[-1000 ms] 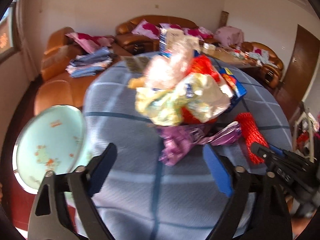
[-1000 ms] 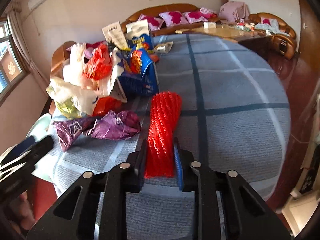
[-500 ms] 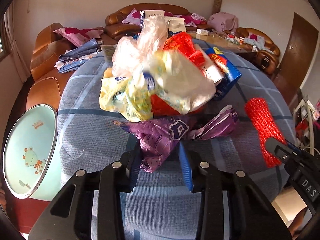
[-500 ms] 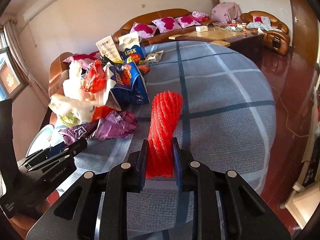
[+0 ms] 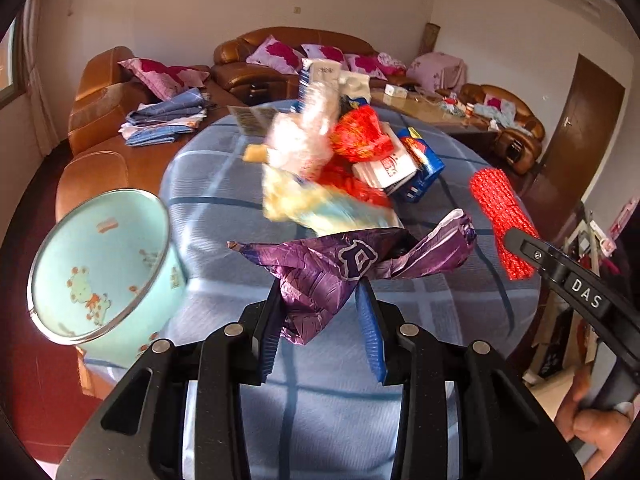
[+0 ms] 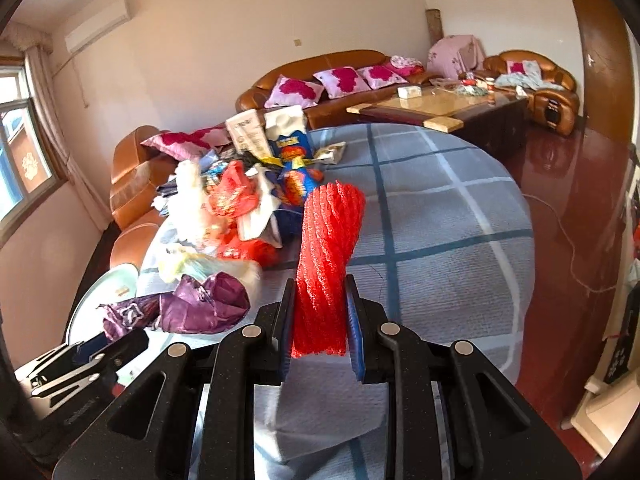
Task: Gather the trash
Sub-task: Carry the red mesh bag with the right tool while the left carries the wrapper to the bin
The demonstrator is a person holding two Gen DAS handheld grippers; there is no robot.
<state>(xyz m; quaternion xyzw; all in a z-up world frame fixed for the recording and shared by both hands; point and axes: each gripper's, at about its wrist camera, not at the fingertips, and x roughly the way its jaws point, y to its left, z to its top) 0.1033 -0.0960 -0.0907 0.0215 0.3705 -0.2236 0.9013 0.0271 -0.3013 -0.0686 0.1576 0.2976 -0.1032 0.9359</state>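
Far left, off the table edge: pale green enamel basin (image 5: 100, 264) w/ cartoon print, rim tilted toward the cam; next to it, L gripper (image 5: 322, 320) clamped on a crumpled purple foil wrapper (image 5: 340, 268), lifted clear of the blue checked tablecloth (image 5: 224, 220), w/ the rest of the trash pile (image 5: 332, 168) (yellow, clear & red bags, blue snack box) heaped just behind. Further right, R gripper (image 6: 320, 324) closed tight on a red mesh net roll (image 6: 326, 264), pads pressing both sides, roll raised above the cloth & sticking up past the fingertips; bare cloth beyond, brown sofa (image 6: 320, 68) & glass-top coffee table (image 6: 432, 106) at the back.
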